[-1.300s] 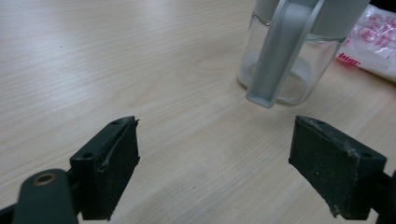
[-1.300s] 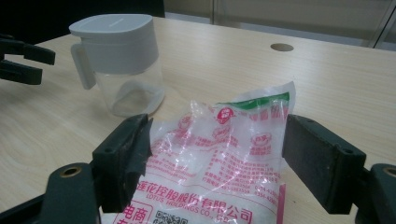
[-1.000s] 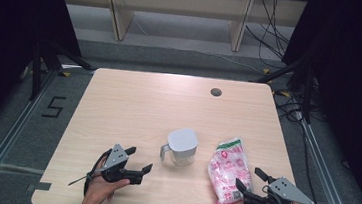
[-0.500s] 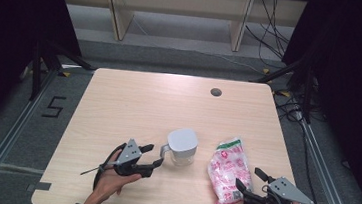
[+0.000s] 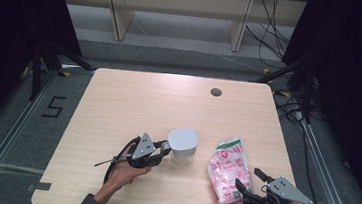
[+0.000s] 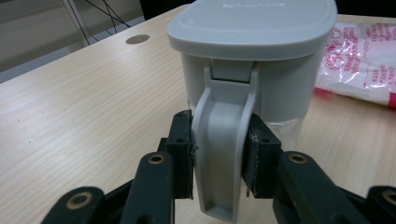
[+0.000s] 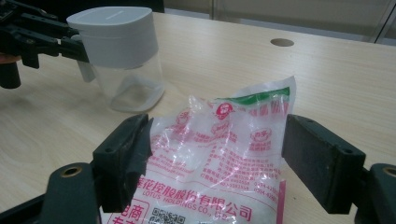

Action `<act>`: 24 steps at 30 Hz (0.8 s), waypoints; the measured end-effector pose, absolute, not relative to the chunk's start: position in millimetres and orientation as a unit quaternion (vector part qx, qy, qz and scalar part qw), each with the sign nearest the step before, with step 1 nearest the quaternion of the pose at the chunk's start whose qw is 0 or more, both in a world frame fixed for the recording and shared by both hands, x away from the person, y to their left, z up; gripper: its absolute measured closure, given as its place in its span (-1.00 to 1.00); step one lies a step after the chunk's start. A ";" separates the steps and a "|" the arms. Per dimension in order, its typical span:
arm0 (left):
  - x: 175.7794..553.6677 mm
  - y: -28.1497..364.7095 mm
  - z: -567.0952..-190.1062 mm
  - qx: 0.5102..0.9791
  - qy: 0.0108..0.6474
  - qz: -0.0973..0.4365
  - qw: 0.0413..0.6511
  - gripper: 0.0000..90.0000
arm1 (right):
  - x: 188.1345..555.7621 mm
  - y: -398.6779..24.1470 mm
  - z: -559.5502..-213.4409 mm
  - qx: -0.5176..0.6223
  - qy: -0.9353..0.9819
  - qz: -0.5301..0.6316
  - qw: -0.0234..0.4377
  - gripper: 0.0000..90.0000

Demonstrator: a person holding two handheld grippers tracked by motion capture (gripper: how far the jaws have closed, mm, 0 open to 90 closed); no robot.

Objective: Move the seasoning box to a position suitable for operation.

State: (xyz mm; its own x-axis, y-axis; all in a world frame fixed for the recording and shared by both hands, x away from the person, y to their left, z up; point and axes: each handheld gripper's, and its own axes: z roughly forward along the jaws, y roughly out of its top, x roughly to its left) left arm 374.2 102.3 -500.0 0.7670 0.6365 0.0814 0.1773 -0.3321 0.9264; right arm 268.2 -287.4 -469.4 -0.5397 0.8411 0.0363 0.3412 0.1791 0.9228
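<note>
Two grippers work the wooden table (image 5: 133,102); the left gripper (image 6: 218,156) has its jaws clamped on the handle (image 6: 223,154) of the lidded jug (image 5: 182,145) at mid-table; the right gripper (image 7: 217,154) holds its jaws wide apart, straddling the pink printed bag (image 7: 219,158); dark curtains flank the room.

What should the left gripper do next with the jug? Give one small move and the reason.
Probably lift the jug slightly to test the grip: the left gripper has its jaws shut on both sides of the grey handle, while the right gripper is open astride the pink printed bag.
</note>
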 end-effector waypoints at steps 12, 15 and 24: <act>384.9 108.9 -501.7 0.782 0.263 0.207 0.526 0.50 | 266.5 -285.5 -469.8 0.431 0.718 0.493 0.237 -0.45; 386.3 109.0 -501.5 0.785 0.260 0.224 0.516 0.52 | 270.2 -289.1 -470.6 0.405 0.726 0.491 0.261 -0.45; 387.4 117.0 -503.6 0.779 0.273 0.234 0.515 0.54 | 269.3 -288.4 -469.3 0.408 0.730 0.490 0.246 -0.45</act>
